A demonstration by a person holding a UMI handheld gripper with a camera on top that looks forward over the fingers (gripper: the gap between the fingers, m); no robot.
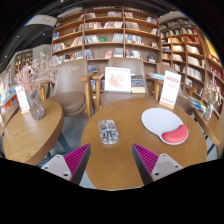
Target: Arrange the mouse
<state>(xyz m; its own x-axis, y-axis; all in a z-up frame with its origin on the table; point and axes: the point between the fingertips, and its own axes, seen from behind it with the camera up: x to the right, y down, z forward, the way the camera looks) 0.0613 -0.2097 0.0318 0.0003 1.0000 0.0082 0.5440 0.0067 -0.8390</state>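
One round wooden bench [118, 150] carries the working things, and everything below is placed from it. On its top lie two items: one small transparent object with a dark pattern [108, 131], sitting near the middle, and one white mouse pad [163, 124] with a red wrist rest along its near edge, lying toward the right rim. No mouse can be made out for certain on the bench; whether the transparent object is the mouse cannot be told.

The hand-held gripper [110, 160] hovers over the near edge of the bench with its two fingers spread wide apart, nothing between them. One magenta pad [74, 158] shows on the left finger and one on the right; the transparent object lies just ahead of the gap, clear of both.

A second wooden bench [28, 136] stands to the left of the round one, bearing one upright holder with pink flowers or leaflets [35, 100] in it and one white card [22, 99] beside that. Behind the round bench stand two display signs [118, 80], one at the back and one to the right [170, 88]. Beyond them, bookshelves [108, 35] filled with books line the wall.
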